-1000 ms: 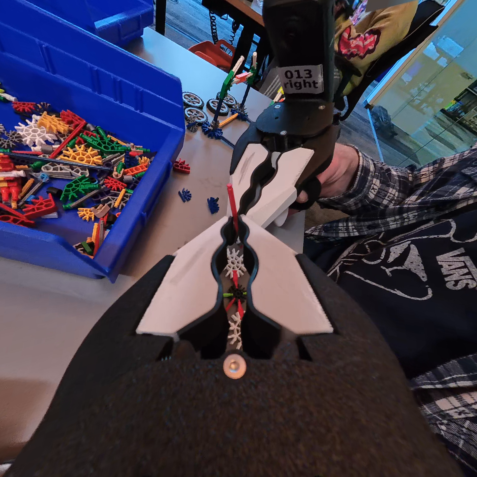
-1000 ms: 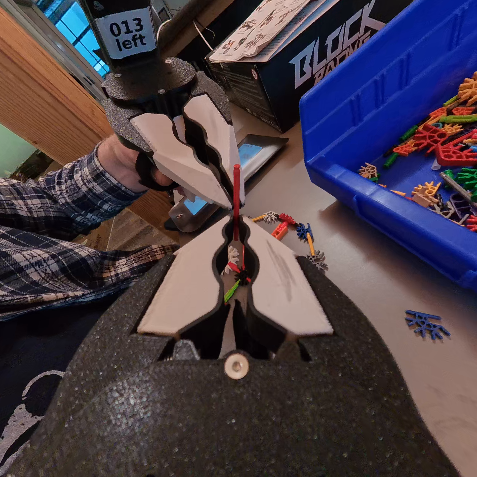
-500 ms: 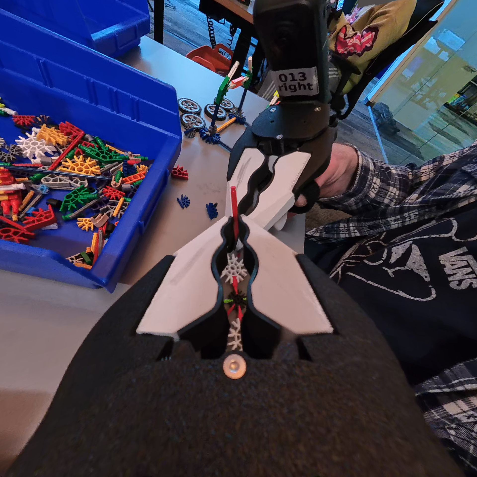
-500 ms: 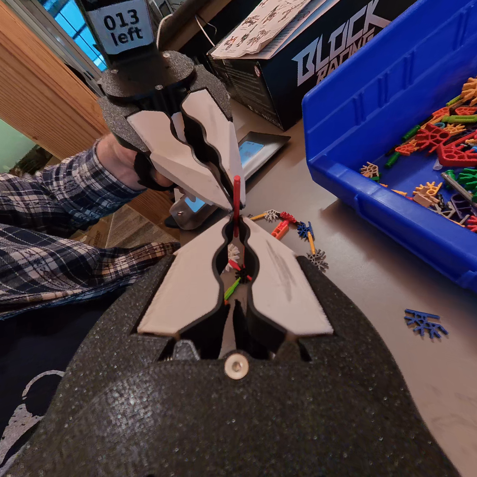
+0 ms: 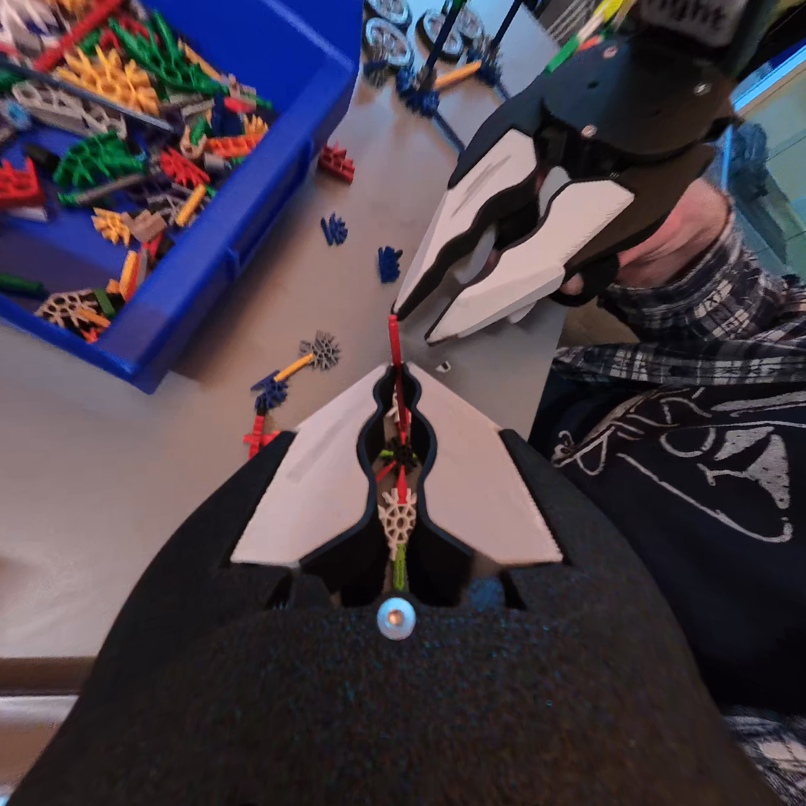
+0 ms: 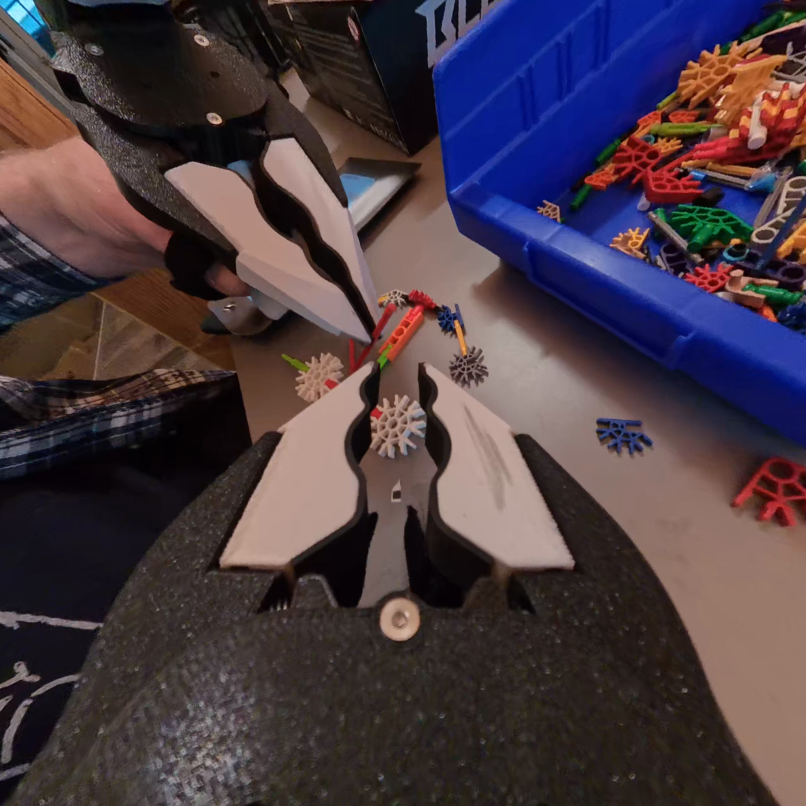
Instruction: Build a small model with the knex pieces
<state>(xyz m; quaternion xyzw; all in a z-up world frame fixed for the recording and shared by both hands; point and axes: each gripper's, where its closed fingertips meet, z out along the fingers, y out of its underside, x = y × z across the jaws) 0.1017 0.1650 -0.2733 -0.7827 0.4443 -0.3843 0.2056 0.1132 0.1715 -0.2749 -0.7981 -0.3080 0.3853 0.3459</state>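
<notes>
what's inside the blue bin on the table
The blue bin holds a loose heap of construction-toy pieces: red, green, orange and yellow connectors, plus rods. Pieces lower in the heap and the bin's far end are hidden.

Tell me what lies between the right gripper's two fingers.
A white snowflake connector, inside the open right gripper; the right wrist view shows it.

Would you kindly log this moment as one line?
left gripper: shut on red rod assembly | right gripper: open, empty | white connector: between right fingers | blue bin: beside

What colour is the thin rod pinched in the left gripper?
Red. The rod shows best in the left wrist view, sticking out past the left gripper.
</notes>
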